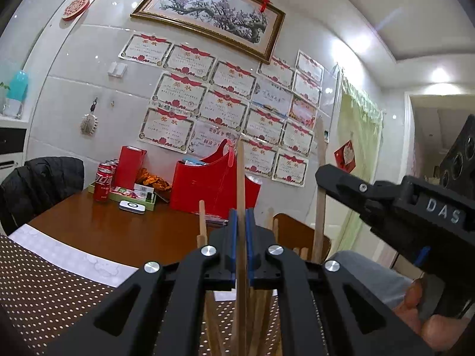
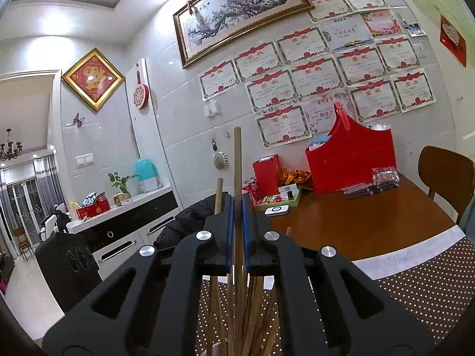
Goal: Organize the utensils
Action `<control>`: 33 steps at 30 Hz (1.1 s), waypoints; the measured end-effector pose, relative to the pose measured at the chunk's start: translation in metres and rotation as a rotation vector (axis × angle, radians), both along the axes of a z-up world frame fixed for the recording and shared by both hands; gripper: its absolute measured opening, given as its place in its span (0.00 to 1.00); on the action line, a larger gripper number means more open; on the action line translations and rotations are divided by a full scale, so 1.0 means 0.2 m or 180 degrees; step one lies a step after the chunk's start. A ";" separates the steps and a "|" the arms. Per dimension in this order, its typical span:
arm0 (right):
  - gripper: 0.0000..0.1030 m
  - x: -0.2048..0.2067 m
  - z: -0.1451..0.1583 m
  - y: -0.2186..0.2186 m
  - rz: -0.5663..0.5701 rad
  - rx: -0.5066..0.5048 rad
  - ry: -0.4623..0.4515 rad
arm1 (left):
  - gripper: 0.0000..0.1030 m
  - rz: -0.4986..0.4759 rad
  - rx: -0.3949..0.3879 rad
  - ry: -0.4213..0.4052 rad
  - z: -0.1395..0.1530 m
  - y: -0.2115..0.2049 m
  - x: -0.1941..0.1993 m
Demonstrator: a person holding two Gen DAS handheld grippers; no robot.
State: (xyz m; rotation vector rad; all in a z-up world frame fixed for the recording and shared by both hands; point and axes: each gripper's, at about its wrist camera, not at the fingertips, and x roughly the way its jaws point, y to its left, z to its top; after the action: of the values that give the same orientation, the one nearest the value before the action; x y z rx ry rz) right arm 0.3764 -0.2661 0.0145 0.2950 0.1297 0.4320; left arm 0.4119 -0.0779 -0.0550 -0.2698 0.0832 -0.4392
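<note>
Left claw (image 1: 241,237) clamped on pale chopstick (image 1: 241,178), right claw (image 2: 236,225) clamped on darker chopstick (image 2: 237,163), sideboard (image 2: 124,225) only in right view

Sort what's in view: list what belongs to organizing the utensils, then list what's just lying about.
Belongs to the job:
- pale wooden chopstick, clamped upright in the left gripper
- darker wooden chopstick, clamped in the right gripper
- bundle of wooden chopsticks below

Just lying about:
- red cola cans
- red gift bag
- white oval gadget
- black jacket on chair
</note>
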 end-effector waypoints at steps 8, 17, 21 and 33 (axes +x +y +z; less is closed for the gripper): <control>0.28 0.04 -0.02 -0.01 0.0076 0.0071 0.0215 | 0.32 -0.0027 0.0123 0.0165 0.00 0.03 0.02; 0.94 -0.03 0.04 -0.11 -0.0096 0.0316 0.0081 | 0.80 0.0162 0.0012 -0.0028 0.15 0.14 -0.06; 0.94 -0.05 0.07 -0.14 -0.0235 0.0329 0.0075 | 0.84 0.0228 0.0092 -0.0015 0.22 0.14 -0.10; 0.94 -0.20 0.16 -0.16 -0.0444 0.0186 0.0285 | 0.87 0.0545 0.0697 0.0217 0.39 0.05 -0.41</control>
State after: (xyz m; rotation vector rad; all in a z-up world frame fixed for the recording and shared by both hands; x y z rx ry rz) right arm 0.3373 -0.2974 0.0463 0.3786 0.1832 0.2846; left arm 0.3309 -0.0673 0.0227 -0.0752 0.1725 -0.2480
